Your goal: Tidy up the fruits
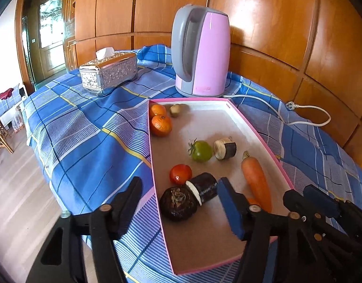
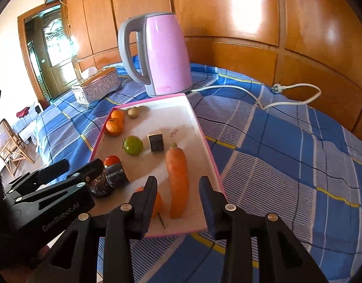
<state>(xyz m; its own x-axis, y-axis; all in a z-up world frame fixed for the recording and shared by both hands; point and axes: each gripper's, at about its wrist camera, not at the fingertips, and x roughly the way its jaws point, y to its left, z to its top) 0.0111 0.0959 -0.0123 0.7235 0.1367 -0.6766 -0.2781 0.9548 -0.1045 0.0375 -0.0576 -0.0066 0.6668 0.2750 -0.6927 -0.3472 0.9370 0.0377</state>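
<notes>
your left gripper (image 1: pixel 178 193) is released, jaws wide and bare above the near end of the tray (image 1: pixel 157 155), with the two dark cut pieces (image 1: pixel 203 186) and the red tomato (image 1: pixel 180 174) just ahead. your right gripper (image 2: pixel 178 197) is parted too, gripping nothing; the carrot (image 2: pixel 177 176) lies between its fingers. two oranges (image 1: pixel 160 125) sit at the tray's far corner, the green tomato (image 1: pixel 201 150) mid-tray.

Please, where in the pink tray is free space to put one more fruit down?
Free: the tray's far right corner, beyond the green tomato and cut piece. Crowded: near end, around the carrot, red tomato and dark pieces.
</notes>
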